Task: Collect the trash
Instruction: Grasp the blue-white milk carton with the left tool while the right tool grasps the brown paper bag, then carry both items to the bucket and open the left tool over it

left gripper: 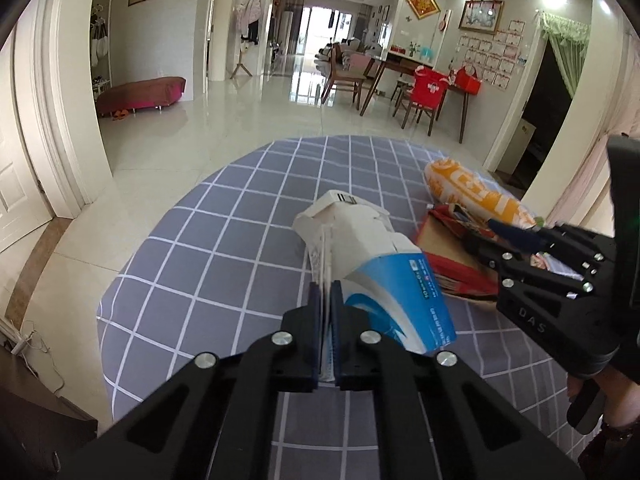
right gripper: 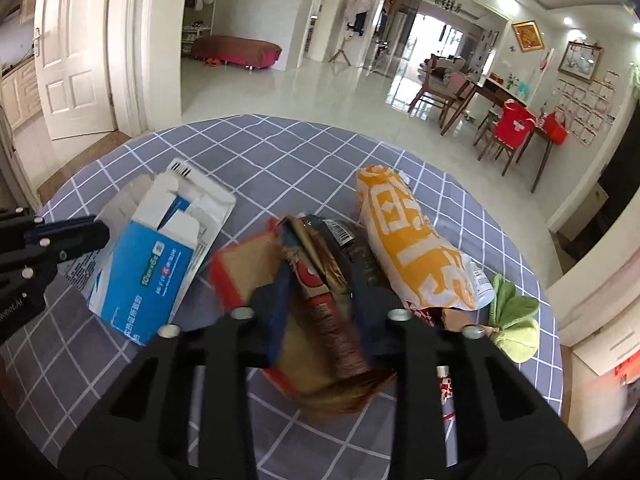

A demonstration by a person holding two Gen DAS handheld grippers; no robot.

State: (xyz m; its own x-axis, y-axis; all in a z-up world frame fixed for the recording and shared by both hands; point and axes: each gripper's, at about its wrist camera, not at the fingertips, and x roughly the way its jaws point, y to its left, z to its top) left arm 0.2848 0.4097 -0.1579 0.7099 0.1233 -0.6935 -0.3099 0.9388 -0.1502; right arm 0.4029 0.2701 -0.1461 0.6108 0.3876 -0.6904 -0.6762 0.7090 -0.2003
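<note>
While the blue and white carton (left gripper: 384, 268) lies near the middle of the round worktop (left gripper: 224, 216), covered in a grey checked cloth, one of its flattened edges is pinched between the pressed-together jaws of the left gripper (left gripper: 329, 304). Just to its right, a crumpled brown and red wrapper (right gripper: 320, 300) is clamped between the narrowed jaws of the right gripper (right gripper: 320, 312), with a flat piece of red-edged cardboard (right gripper: 240, 272) seen underneath. An orange and white bag (right gripper: 416, 248) is laid beside the wrapper, toward the worktop's right edge, and the wrapper's far end is crowded between it and the cardboard. A green plush toy (right gripper: 516, 324) is set at the right edge, touching the bag's near end. Beyond the worktop's far edge, a dining table with chairs (left gripper: 416, 84) and a pink bench (left gripper: 140, 92) are seen on the tiled floor.
</note>
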